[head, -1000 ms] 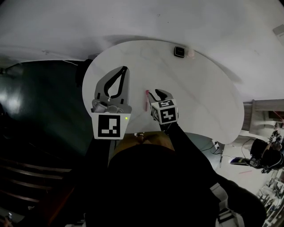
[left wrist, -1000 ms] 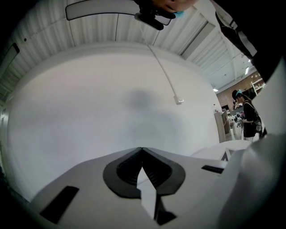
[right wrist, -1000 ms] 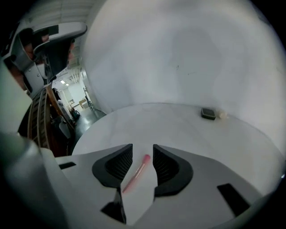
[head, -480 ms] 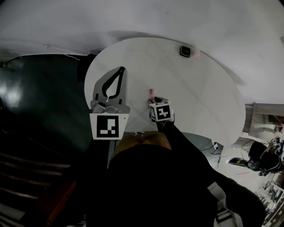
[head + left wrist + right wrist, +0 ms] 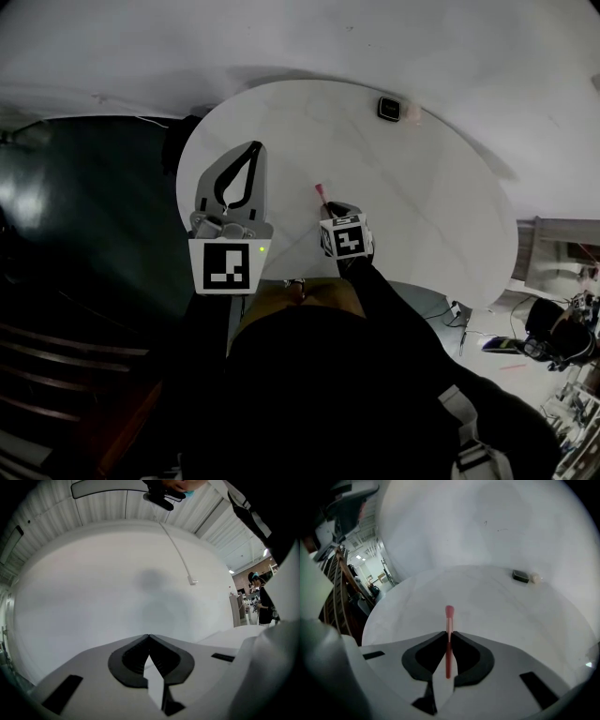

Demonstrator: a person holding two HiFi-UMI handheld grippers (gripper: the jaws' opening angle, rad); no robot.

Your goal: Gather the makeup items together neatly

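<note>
Pink brush (image 5: 449, 641) sat by its handle between the right gripper's (image 5: 449, 632) closing jaws. A second earlier it lay loose beside them, so carrying could start. Left gripper (image 5: 149, 636) was pinched together, empty. Only the right gripper view showed that grip, and the dark compact (image 5: 520, 576) waited at one o'clock on the table (image 5: 501, 620).

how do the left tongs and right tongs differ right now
The left tongs are shut and empty; the right tongs are closing on a pink brush. The left tongs face a bare wall; the right tongs point across the white table. Both have the same white-and-black build.
</note>
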